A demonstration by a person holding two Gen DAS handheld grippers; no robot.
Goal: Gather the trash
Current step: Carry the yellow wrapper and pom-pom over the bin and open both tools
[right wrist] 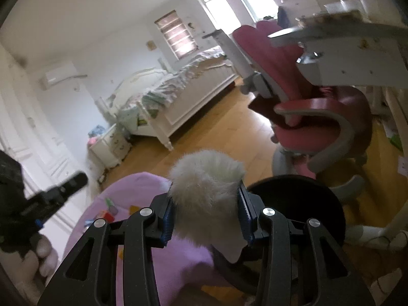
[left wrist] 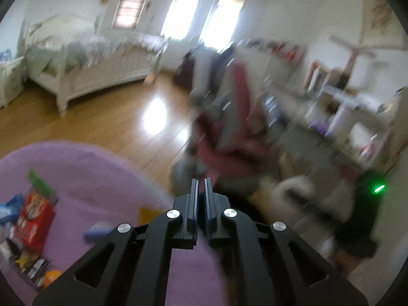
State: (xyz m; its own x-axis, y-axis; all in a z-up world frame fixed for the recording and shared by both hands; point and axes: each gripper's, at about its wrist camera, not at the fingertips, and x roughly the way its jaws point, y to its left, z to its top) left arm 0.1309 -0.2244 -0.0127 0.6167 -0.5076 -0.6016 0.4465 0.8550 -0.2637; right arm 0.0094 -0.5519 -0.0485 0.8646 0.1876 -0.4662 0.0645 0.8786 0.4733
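Trash lies at the left side of a purple cloth (left wrist: 102,173): a red snack packet (left wrist: 34,219), a blue wrapper (left wrist: 10,207), a green piece (left wrist: 39,182) and some dark and yellow packets (left wrist: 30,265). Right hand-held gripper (right wrist: 205,204) is clamped on a white fluffy item (right wrist: 204,186), over the cloth's edge. Left hand-held gripper (left wrist: 201,191) has its jaws almost together, with nothing between them. Beyond are a wooden floor (left wrist: 102,117), a white bed (left wrist: 102,66) and a pink chair (right wrist: 306,117); the left view is blurred
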